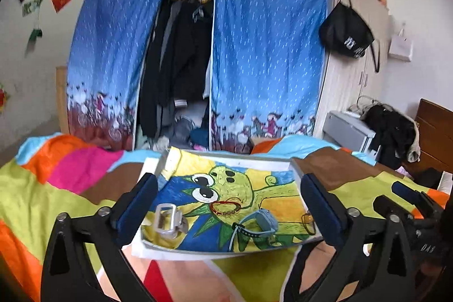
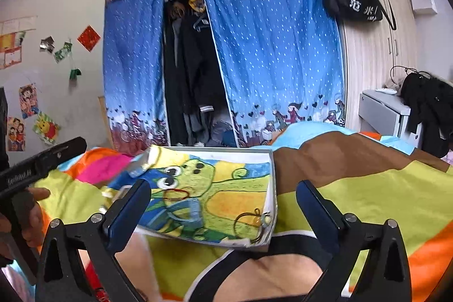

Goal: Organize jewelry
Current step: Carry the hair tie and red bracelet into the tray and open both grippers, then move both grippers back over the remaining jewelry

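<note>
A bed [image 1: 65, 205] with a bright quilt fills the room in front of a blue curtain [image 1: 263, 47]. On the bed lies a flat tray [image 2: 272, 188] lined with a green monster drawing. The tray holds four things: one silver watch [image 1: 167, 221] near its left edge, one red bracelet [image 1: 225, 207] in the middle, one blue watch [image 1: 262, 222] just beside it, and one dark band [image 2: 249, 225] in the near right corner.

The left tool [image 1: 229, 212] is wide open over the tray, holding nothing. The right tool [image 2: 223, 212] is wide open too, and empty.

The quilt is soft, so I think a hard push could tip the tray. The bracelet is thin and could slip out of a tool.
</note>
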### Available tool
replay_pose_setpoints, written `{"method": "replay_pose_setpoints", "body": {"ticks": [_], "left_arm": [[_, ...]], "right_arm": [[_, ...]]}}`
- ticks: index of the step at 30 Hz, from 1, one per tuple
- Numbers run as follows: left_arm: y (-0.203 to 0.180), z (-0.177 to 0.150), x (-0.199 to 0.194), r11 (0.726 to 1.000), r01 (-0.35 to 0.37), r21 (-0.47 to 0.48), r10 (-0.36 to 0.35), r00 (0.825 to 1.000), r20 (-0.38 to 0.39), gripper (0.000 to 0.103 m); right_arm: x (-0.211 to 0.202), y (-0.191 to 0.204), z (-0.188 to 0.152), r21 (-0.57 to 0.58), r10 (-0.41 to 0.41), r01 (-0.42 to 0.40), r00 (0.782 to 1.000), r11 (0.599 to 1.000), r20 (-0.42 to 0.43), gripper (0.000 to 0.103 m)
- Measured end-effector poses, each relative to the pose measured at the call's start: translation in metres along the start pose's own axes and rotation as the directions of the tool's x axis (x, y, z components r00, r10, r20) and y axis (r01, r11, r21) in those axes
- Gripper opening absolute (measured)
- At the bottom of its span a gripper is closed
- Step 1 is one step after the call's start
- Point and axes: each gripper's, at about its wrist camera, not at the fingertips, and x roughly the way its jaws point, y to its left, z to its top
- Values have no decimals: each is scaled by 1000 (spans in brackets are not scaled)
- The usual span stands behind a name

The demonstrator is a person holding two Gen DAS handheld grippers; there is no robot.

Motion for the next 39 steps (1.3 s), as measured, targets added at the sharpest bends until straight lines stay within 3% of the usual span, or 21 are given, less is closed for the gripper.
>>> {"method": "replay_pose_setpoints", "body": {"ticks": [13,21,30,39], "left_arm": [[8,-38,-124,999,-24,41,22,999,43,100],[42,-89,-164,998,-64,18,65,997,-35,100],[67,-143,-160,998,-52,28,56,978,-200,100],[73,-198,-125,999,-47,24,52,930,-365,100]], "right_arm": [[-105,54,-22,-63,27,-21,996,998,80,103],[-136,78,-63,-88,27,-20,997,996,72,103],[-126,99,-124,-158,7,-18,998,987,-70,103],[-96,99,-182,-151,1,-42,965,988,-264,103]]}}
